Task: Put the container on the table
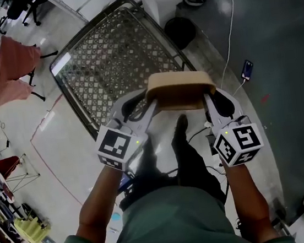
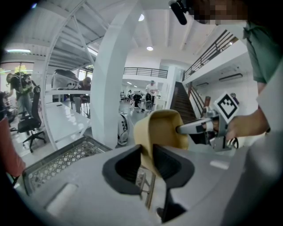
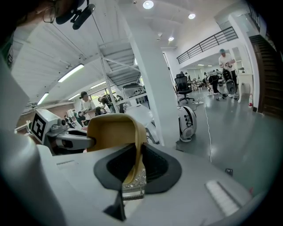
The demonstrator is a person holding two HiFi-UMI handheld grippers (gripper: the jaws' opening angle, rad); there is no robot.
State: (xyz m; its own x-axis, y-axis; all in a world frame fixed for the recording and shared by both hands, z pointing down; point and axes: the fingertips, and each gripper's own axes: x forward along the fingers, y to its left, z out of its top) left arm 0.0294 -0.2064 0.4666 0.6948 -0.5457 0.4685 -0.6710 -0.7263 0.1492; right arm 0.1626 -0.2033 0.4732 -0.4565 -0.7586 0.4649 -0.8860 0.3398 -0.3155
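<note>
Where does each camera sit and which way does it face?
Head view: on the head, steeply down at the container above a mesh cart; forearms, legs show.
Left gripper view: on the left gripper, along its jaws clamping the container; right hand shows.
Right gripper view: on the right gripper, likewise; left gripper shows.
All share the container.

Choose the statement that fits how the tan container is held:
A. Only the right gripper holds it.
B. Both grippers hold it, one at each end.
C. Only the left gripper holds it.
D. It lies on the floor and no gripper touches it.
B: the left gripper has its jaws shut on one end wall of the container, and the right gripper clamps the opposite wall.
</note>
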